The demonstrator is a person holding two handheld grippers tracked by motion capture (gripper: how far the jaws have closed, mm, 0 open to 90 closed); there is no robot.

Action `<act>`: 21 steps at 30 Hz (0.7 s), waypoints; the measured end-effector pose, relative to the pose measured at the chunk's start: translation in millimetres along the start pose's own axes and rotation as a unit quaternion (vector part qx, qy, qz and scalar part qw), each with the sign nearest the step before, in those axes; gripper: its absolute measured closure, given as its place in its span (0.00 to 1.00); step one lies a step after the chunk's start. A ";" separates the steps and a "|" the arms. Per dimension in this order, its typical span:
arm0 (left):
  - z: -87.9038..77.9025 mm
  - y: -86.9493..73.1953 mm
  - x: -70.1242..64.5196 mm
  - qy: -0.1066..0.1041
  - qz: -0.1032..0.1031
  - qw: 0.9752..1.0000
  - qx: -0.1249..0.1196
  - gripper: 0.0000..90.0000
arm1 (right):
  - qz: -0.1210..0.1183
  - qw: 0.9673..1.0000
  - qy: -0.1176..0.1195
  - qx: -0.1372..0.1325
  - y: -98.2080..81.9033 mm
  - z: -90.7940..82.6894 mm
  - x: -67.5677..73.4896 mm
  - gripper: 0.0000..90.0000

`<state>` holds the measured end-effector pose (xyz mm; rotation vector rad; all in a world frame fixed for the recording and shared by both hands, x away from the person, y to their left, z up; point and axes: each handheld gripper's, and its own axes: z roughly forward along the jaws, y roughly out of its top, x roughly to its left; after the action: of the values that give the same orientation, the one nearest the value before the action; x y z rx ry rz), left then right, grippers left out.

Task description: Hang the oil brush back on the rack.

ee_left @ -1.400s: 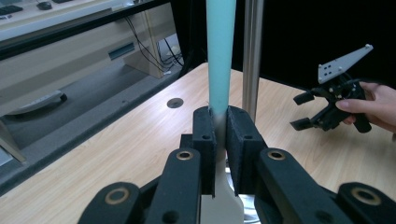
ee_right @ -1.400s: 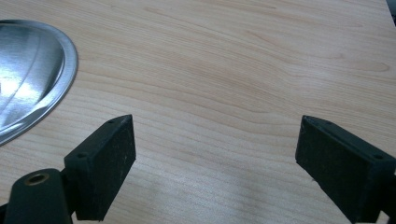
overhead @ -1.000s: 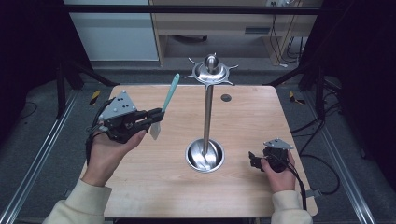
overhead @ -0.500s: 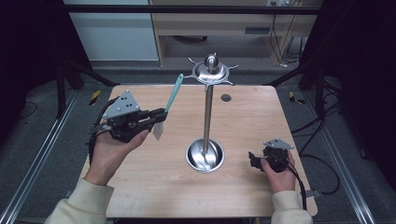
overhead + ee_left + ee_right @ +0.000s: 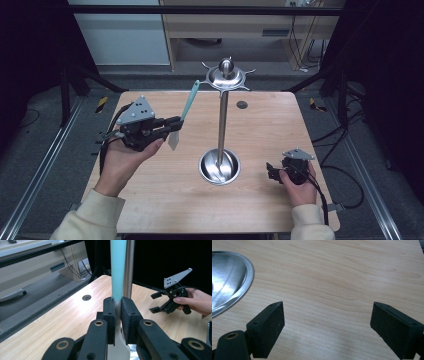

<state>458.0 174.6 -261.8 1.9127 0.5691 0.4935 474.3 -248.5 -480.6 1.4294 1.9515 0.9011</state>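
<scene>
**Spatula clamped in my left gripper, right gripper idle and wide**

Biggest thing first: the wooden table (image 5: 150, 210) spreads out under both my arms, pale grain, with a small dark round hole (image 5: 242, 105) near its far edge.

Rising from the middle of it is the steel stand (image 5: 221, 125), a tall thin pole set in a shiny round base dish (image 5: 219, 167), topped by a disc with short prongs and a ball on the crown. In my right gripper view the rim of that dish curves in at the left edge.

Now to my left gripper (image 5: 172, 123), raised above the left side of the table, grey plate on top. Its jaws are pressed tight on the spatula (image 5: 189, 100), gripping it at the neck where the teal handle meets the pale blade. The handle slants up and away toward the stand's top; the blade hangs below the pads. In my left gripper view the teal handle climbs straight up from between the pads, right alongside the pole.

Smallest player: my right gripper (image 5: 272, 171), low by the table's right edge, near the dish. Its jaws stand wide apart, bare wood between them.
</scene>
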 end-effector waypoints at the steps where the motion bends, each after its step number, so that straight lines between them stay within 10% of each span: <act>1: 0.3 0.0 0.1 0.000 0.000 1.000 0.000 0.92 | -0.001 1.000 0.000 0.000 0.0 0.0 -0.3 0.14; 21: 5.2 -0.4 -0.1 -0.014 -0.013 1.000 0.007 0.91 | -0.001 1.000 0.003 0.001 -0.3 1.1 0.5 0.14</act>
<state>460.8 170.9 -264.1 1.9206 0.5801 0.4461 474.8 -247.9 -481.6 1.4270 1.9586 0.9029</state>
